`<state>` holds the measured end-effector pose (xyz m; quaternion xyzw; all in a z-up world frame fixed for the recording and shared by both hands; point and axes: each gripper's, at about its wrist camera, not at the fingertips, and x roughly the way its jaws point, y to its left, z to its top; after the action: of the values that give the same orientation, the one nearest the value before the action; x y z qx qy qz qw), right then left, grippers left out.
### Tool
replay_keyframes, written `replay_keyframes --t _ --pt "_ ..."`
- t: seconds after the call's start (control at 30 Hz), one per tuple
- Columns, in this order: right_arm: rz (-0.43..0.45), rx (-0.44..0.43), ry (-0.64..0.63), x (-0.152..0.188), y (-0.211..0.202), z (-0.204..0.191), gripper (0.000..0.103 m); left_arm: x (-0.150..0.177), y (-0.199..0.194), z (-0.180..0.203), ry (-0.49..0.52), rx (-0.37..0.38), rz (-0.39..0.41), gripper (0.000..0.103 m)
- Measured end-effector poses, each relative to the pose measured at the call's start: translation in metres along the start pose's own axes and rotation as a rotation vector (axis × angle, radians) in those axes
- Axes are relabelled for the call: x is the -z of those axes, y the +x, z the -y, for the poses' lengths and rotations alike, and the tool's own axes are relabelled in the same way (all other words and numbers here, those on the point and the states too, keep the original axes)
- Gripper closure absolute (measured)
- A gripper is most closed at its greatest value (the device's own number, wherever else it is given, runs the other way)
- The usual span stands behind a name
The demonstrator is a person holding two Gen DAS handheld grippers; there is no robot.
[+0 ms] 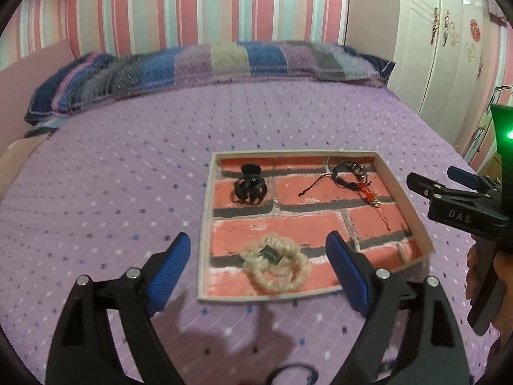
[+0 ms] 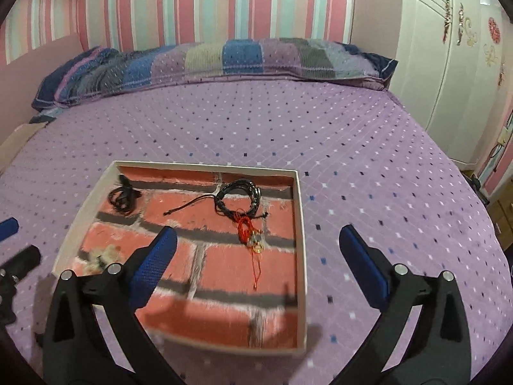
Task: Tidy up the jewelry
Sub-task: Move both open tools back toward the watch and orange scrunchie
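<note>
Jewelry [image 2: 253, 211] in tray [image 2: 299, 224], below both tongs [image 1: 258, 256] [image 2: 256, 256] (spread wide, nothing btwn).

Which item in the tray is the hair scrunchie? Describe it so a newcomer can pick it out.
On the purple bedspread lies a shallow white-rimmed tray lined with a red brick print. The scrunchie lies in the tray's near part, closest to the left tool. It is the only pale, fluffy cream loop with a small dark tag; the hair claw and bracelet are black.

Both the left claw [image 1: 258, 253] and right claw [image 2: 258, 250] gape wide, tilted downward, gripping nothing.
</note>
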<state>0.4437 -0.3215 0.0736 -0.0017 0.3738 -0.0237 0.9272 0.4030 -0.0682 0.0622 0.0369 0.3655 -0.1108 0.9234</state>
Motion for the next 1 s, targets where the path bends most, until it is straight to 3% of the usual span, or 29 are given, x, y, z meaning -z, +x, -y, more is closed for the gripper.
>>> replay_keyframes --t 0.1,0.2,0.4,0.67,0.77,1.0 --pt "0.015 0.007 0.007 0.013 -0.029 0.003 0.005 0.011 -0.036 -0.007 -0.008 0.002 0.036 0.018" --pt "0.039 -0.006 0.011 0.030 -0.064 0.007 0.005 0.031 -0.076 -0.013 -0.007 -0.021 0.083 0.008" --pt "0.071 0.021 0.006 0.079 -0.128 0.021 0.005 0.082 -0.133 -0.015 0.019 -0.056 0.136 0.007" --pt "0.043 0.070 0.051 0.150 -0.183 0.044 0.005 0.143 -0.165 -0.028 -0.089 -0.002 0.068 0.007" --pt "0.015 0.079 0.075 0.175 -0.196 0.051 0.005 0.163 -0.173 -0.027 -0.093 -0.039 0.066 0.007" --pt "-0.016 0.142 0.096 0.226 -0.217 0.064 0.005 0.208 -0.174 -0.015 -0.091 -0.006 0.003 0.007"
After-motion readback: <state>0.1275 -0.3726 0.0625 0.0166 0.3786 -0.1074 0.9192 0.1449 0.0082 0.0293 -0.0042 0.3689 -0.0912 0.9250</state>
